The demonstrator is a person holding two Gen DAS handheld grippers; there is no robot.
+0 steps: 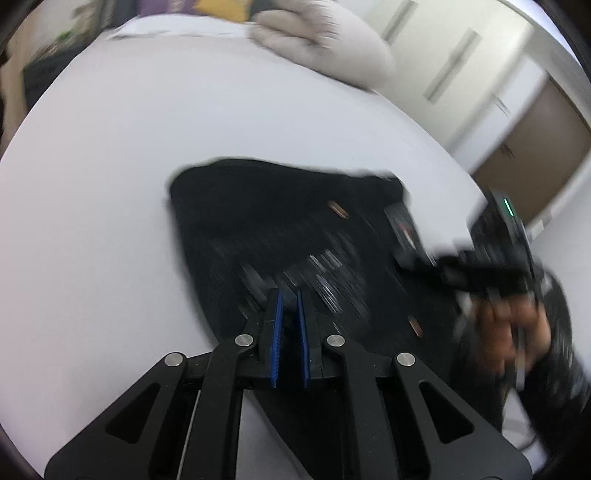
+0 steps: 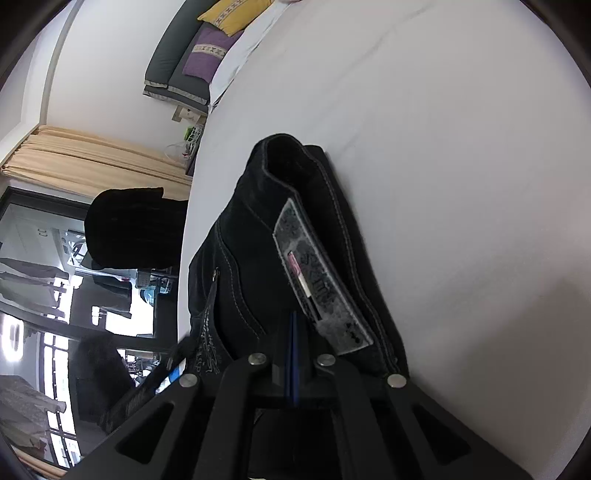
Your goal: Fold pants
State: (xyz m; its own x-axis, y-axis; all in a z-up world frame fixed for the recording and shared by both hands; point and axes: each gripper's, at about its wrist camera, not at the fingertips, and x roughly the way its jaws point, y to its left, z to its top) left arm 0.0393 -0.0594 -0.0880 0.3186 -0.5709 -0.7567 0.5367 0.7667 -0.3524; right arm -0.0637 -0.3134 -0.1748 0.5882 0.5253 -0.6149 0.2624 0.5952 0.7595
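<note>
Black jeans (image 1: 277, 221) lie bunched on a white bed (image 1: 129, 166). The left wrist view is blurred. In it my left gripper (image 1: 290, 299) sits on the near part of the cloth, blue pads almost together with dark fabric between them. My right gripper (image 1: 406, 258) comes in from the right, held by a hand (image 1: 509, 332), at the waistband. In the right wrist view the jeans (image 2: 251, 240) rise toward the camera, waistband open, a grey label (image 2: 321, 288) showing. The right gripper (image 2: 293, 319) is shut, its tips buried in the cloth beside that label.
A beige pillow (image 1: 325, 40) lies at the far side of the bed, with wardrobe doors (image 1: 443, 55) behind it. Yellow (image 2: 232, 14) and purple (image 2: 210, 55) cushions rest at the headboard. Beyond the bed's edge (image 2: 192, 206) are a curtain (image 2: 92, 158) and a dark window.
</note>
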